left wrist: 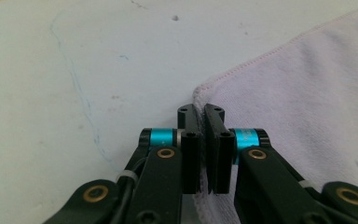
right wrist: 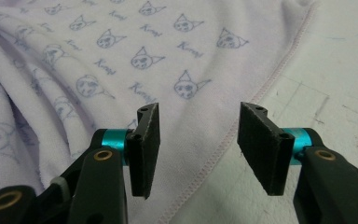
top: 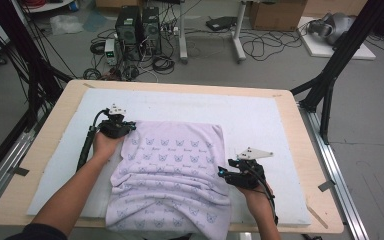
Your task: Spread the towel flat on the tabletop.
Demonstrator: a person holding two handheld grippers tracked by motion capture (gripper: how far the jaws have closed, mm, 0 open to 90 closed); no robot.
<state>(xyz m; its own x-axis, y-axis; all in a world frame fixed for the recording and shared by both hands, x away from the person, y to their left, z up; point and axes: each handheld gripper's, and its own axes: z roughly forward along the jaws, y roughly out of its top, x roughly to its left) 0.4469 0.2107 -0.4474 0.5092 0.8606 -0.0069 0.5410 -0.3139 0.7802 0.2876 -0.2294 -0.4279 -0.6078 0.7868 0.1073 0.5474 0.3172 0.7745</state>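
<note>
Work in hand: handling of a pale lilac terry towel [top: 172, 170] printed with small blue cat faces, spread on the white foam mat [top: 260, 120] that covers the light wooden table [top: 290, 100].

Towel position: middle of the mat, near edge draped over the front of the table, far edge lying flat. Bunched into ridges across the lower middle; smooth toward the far end.

Left gripper [left wrist: 204, 116]: jaws closed on the far left corner of the towel, hem pinched between the pads. Corner resting on the mat, not lifted.

Right gripper [right wrist: 196, 140]: jaws apart, nothing between the pads. Positioned over the right hem of the towel, one pad above the cloth, the other above bare mat. In the high view, placed at the right edge of the towel [top: 237, 172], about halfway along its length.

Progress, as judged: early stage. Done: one corner secured. Left: closing of the right jaws on the hem, then the lift, fold or straightening itself. No fold completed; wrinkles not removed.
</note>
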